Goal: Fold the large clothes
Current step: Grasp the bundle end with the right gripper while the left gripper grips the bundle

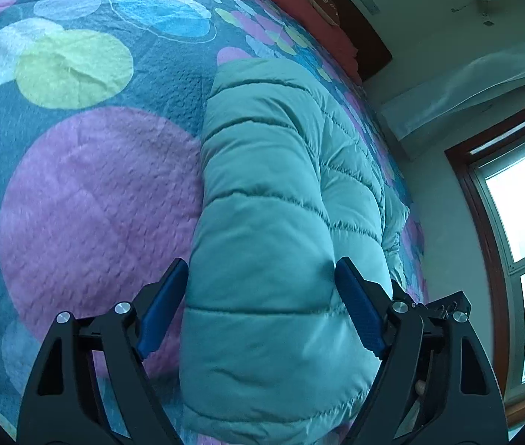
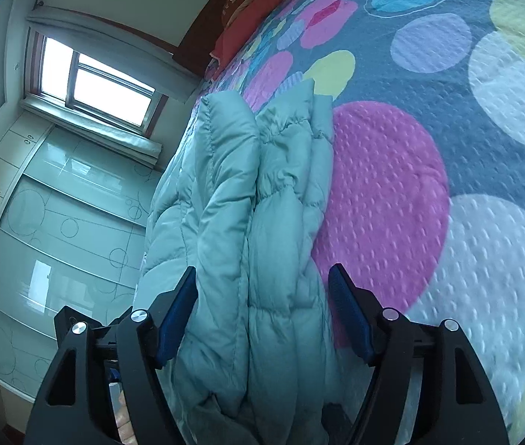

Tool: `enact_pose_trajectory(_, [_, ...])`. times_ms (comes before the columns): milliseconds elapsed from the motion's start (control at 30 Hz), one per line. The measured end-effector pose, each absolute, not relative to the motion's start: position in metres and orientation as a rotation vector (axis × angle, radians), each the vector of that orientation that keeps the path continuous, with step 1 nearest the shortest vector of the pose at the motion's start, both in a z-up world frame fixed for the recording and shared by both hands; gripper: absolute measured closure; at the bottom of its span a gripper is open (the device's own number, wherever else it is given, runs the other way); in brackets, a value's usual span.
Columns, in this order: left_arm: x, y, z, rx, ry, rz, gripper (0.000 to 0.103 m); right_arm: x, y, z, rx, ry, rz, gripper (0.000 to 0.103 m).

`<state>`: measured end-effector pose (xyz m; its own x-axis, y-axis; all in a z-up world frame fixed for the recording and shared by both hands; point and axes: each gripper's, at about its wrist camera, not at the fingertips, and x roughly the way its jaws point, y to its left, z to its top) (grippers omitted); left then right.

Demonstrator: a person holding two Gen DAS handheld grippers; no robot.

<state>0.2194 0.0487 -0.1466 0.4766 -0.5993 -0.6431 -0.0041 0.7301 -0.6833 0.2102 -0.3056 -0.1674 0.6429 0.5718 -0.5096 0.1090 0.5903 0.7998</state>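
Observation:
A teal quilted puffer jacket (image 1: 269,170) lies folded into a long narrow bundle on a bedspread (image 1: 95,193) printed with big coloured circles. In the left wrist view its smooth rounded end fills the space between the blue pads (image 1: 166,304) of my left gripper (image 1: 261,265), whose jaws stand wide and do not squeeze it. From the other side, the jacket (image 2: 225,193) shows several puffy layers side by side. My right gripper (image 2: 262,272) straddles them with its jaws wide. Pink bedspread (image 2: 392,185) shows between the jacket and its right pad (image 2: 347,311).
The jacket lies close to the bed's side edge. Red pillows (image 1: 310,11) (image 2: 258,3) sit at the headboard end. Beyond the edge are a bright window (image 1: 521,204) (image 2: 95,81) and a glass-fronted wardrobe (image 2: 58,222). The bedspread stretches wide on the jacket's other side.

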Motion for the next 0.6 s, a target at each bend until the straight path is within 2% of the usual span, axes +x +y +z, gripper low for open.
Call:
enact_pose_trajectory(267, [0.204,0.047,-0.161,-0.76,1.051,-0.435,0.022,0.175,-0.3,-0.172,1.0,0.844,0.338,0.03])
enact_pose_trajectory(333, [0.204,0.046,-0.16,-0.772,1.053,-0.42,0.029,0.174,-0.296,-0.17,0.984,0.84,0.329,0.03])
enact_pose_trajectory(367, [0.202,0.045,-0.159,-0.764,1.048,-0.409,0.032,0.175,-0.295,-0.172,0.98,0.843,0.326,0.042])
enact_pose_trajectory(433, [0.199,0.041,-0.154,-0.741,1.034,-0.398,0.044,0.177,-0.294,-0.172,0.991,0.855,0.331,0.057])
enact_pose_trajectory(467, [0.196,0.04,-0.151,-0.733,1.028,-0.395,0.047,0.177,-0.294,-0.172,0.998,0.858,0.332,0.065])
enact_pose_trajectory(533, [0.192,0.04,-0.146,-0.74,1.027,-0.39,0.056,0.175,-0.295,-0.169,1.002,0.855,0.345,0.071])
enact_pose_trajectory(600, [0.186,0.039,-0.142,-0.736,1.026,-0.388,0.058,0.172,-0.295,-0.164,0.985,0.851,0.35,0.072])
